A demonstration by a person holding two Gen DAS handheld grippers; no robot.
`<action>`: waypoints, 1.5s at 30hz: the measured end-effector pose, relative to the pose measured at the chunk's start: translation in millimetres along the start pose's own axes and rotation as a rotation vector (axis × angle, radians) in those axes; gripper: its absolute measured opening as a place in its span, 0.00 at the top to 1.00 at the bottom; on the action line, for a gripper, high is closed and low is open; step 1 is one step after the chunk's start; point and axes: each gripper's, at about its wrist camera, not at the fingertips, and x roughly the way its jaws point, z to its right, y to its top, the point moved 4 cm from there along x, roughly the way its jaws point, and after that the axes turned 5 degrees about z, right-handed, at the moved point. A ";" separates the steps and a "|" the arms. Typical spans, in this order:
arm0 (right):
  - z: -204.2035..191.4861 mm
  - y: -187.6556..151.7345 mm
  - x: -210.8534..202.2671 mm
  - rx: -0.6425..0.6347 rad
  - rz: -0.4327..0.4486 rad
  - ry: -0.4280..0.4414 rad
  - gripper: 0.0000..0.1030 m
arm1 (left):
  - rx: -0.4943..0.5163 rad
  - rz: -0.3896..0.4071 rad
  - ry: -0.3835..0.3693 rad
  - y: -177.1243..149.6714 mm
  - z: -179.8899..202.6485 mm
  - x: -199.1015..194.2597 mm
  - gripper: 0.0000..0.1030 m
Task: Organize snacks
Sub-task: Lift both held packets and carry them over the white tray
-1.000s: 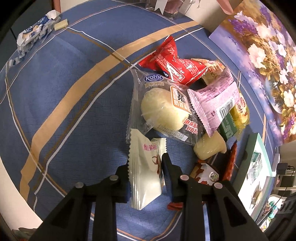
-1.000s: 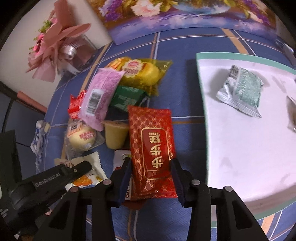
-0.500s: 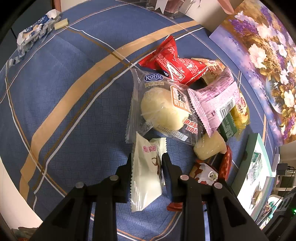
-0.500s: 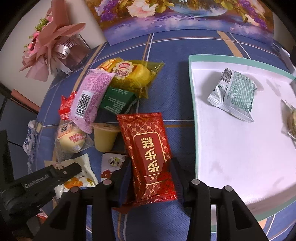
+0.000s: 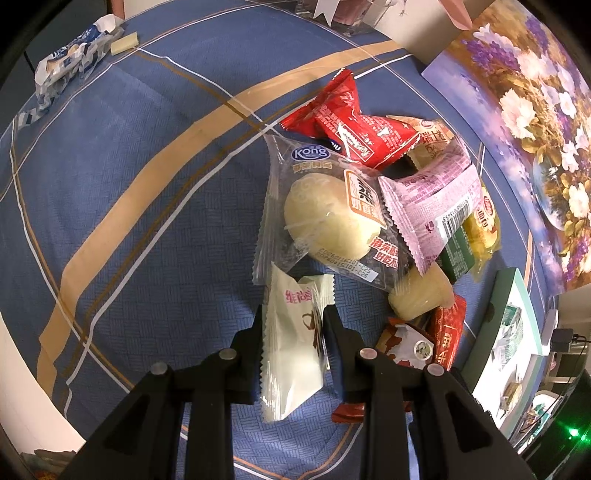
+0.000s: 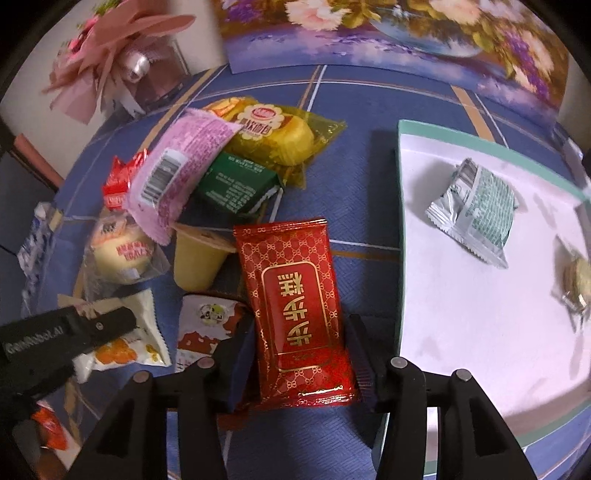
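My left gripper (image 5: 293,325) is shut on a white snack packet (image 5: 291,339) and holds it at the near edge of the snack pile. It also shows in the right wrist view (image 6: 122,332). My right gripper (image 6: 301,332) is shut on a red gold-printed packet (image 6: 295,306), held above the blue cloth just left of the white tray (image 6: 461,295). The pile holds a clear-wrapped bun (image 5: 328,218), a pink packet (image 5: 432,206), a red packet (image 5: 351,122), a jelly cup (image 6: 199,258), a green packet (image 6: 236,184) and a yellow cake packet (image 6: 273,136).
The tray with a teal rim holds a silver-green packet (image 6: 476,210) and another small wrapped snack (image 6: 576,284). A flower picture (image 6: 388,33) and a pink bouquet (image 6: 110,55) stand at the back. A crumpled blue-white wrapper (image 5: 70,62) lies far left on the tablecloth.
The left gripper has closed tighter on the white packet, which now stands more upright. The right gripper has lifted the red packet and drawn it back, with the tray now closer on its right.
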 end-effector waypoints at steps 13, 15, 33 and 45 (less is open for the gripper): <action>2.6 4.1 -8.4 0.016 0.012 0.023 0.53 | -0.007 0.006 -0.040 2.3 5.5 -1.1 0.79; 3.0 7.5 -16.5 0.022 0.028 0.035 0.54 | -0.005 0.010 -0.055 3.8 7.6 -3.5 0.80; 16.4 14.9 -44.7 0.079 0.066 0.073 0.54 | -0.069 0.075 -0.201 19.0 0.3 -34.4 0.81; 32.5 15.8 -61.1 0.140 0.076 0.087 0.54 | -0.029 0.166 -0.280 19.4 20.7 -68.2 0.81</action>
